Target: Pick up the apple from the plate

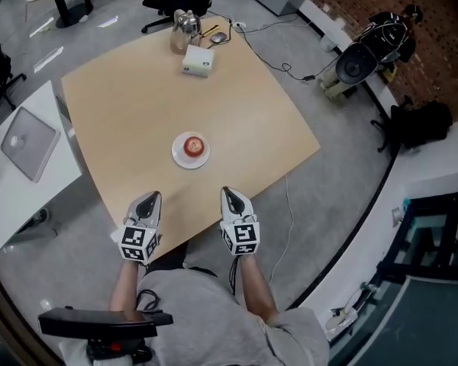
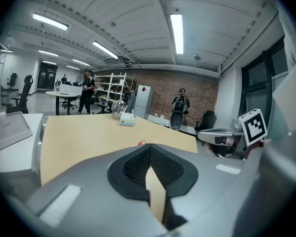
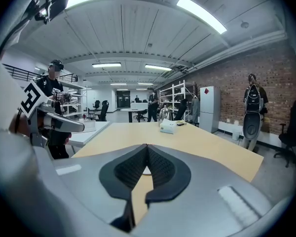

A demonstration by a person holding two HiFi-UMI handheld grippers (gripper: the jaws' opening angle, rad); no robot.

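A red apple (image 1: 194,145) sits on a small white plate (image 1: 179,157) in the middle of the light wooden table (image 1: 130,113). Both grippers hover at the table's near edge, short of the plate. My left gripper (image 1: 149,197) is to the plate's lower left, shut and empty. My right gripper (image 1: 229,192) is to its lower right, also shut with nothing held. In the left gripper view my left gripper (image 2: 150,147) has its tips together, and a sliver of the apple (image 2: 143,143) peeks over them. In the right gripper view my right gripper (image 3: 146,146) has its pads meeting at the tip.
At the table's far end stand a white box (image 1: 198,60) and a glass jug (image 1: 185,27), with cables beside them. A white side table with a closed laptop (image 1: 28,142) is at the left. Office chairs and a person stand beyond.
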